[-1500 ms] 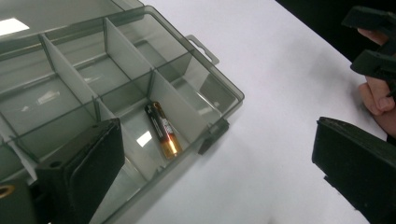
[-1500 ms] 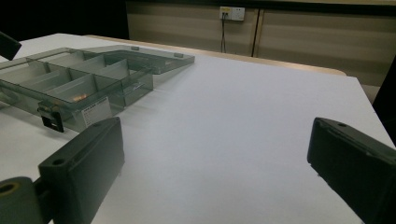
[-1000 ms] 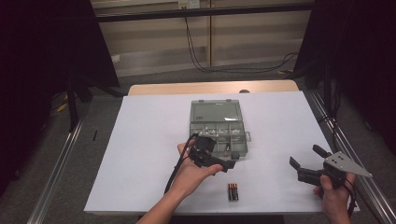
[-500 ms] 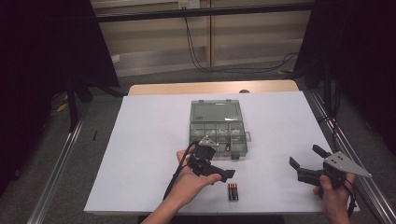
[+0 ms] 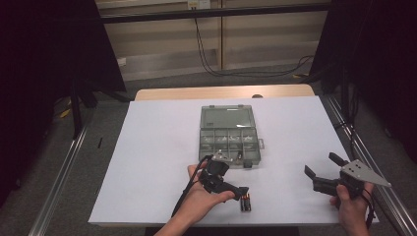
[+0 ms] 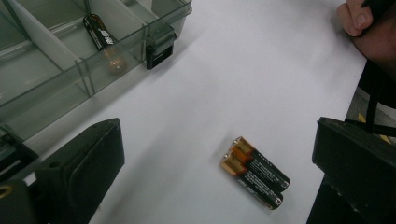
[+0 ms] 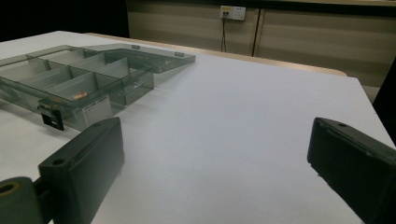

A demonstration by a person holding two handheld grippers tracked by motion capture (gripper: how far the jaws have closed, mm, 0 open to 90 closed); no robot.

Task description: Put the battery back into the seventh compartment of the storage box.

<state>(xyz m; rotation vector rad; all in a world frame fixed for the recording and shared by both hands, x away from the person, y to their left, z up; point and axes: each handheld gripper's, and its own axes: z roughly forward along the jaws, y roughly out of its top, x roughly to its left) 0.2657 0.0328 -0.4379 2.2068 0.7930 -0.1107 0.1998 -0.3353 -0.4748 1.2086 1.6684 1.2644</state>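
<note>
Farthest left on the white table cover (image 5: 147,147), near the front edge, the left gripper (image 5: 235,191) in the person's left hand (image 5: 199,201), jaws spread wide, gripping nothing. Just right of its tip, two batteries (image 5: 246,202) side by side on the cover, touching each other, close to the front edge; in the left gripper view, that same pair (image 6: 254,171) between the two black jaws but nearer the right-hand one, flat on the white surface, copper-coloured ends toward the box, touched by neither jaw. Behind, around table centre, a clear compartment box (image 5: 228,137) with lid thrown open toward the far side, one more battery (image 6: 99,31) inside a front corner compartment by the black latch (image 6: 159,46). Well apart at far right, the right gripper (image 5: 322,173) in the right hand (image 5: 351,209), jaws likewise wide apart, empty, pointing leftward, with bare cover between the jaws
</note>
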